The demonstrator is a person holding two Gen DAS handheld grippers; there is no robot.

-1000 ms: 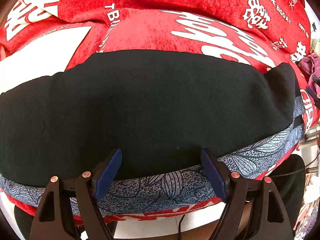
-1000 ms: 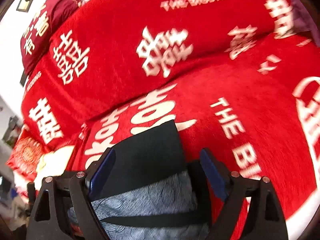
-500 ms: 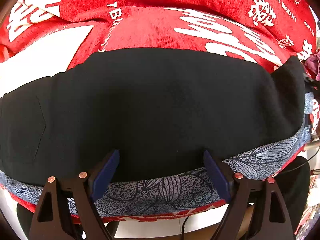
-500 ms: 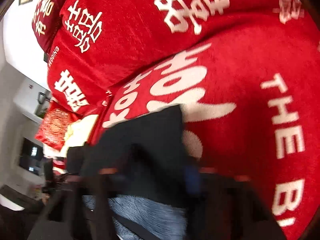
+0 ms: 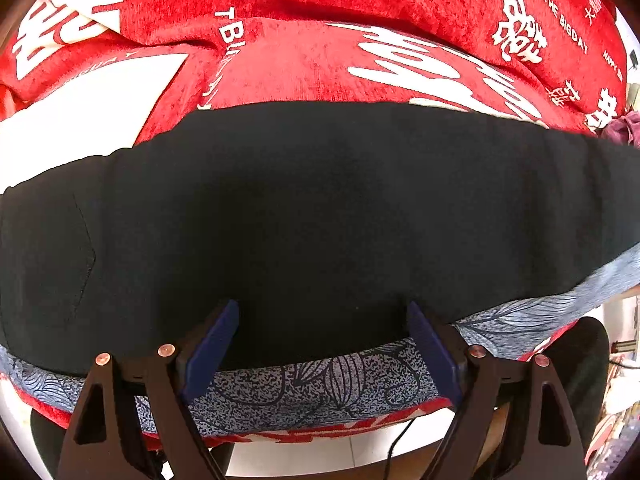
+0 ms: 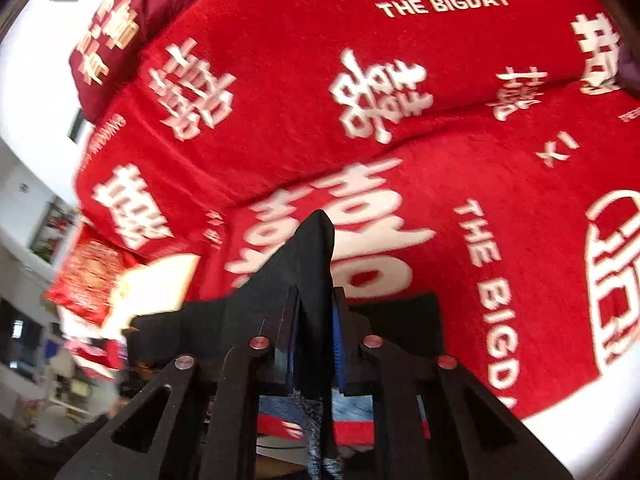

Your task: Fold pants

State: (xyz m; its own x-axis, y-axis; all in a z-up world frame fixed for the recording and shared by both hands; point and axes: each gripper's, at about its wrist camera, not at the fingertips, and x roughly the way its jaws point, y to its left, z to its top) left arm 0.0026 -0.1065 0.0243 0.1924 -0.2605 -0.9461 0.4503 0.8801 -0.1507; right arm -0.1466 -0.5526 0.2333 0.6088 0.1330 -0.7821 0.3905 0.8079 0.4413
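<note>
The pants (image 5: 320, 216) lie flat across the red sofa seat: a black outer layer with a blue-grey leaf-print layer showing along the near edge. My left gripper (image 5: 322, 344) is open, its blue pads hovering over the near edge at the middle of the pants. My right gripper (image 6: 316, 340) is shut on the end of the pants (image 6: 312, 264), with a black corner pinched and sticking up between the pads.
A red sofa cover (image 5: 360, 52) with white lettering spans seat and backrest (image 6: 360, 40). A dark red cushion (image 6: 116, 36) sits at the far left. A purple cloth (image 5: 622, 130) lies at the right. White floor (image 5: 304, 456) shows below the seat edge.
My right gripper has closed on the end of the pants and lifted its corner. My left gripper stayed open and shifted slightly closer over the pants.
</note>
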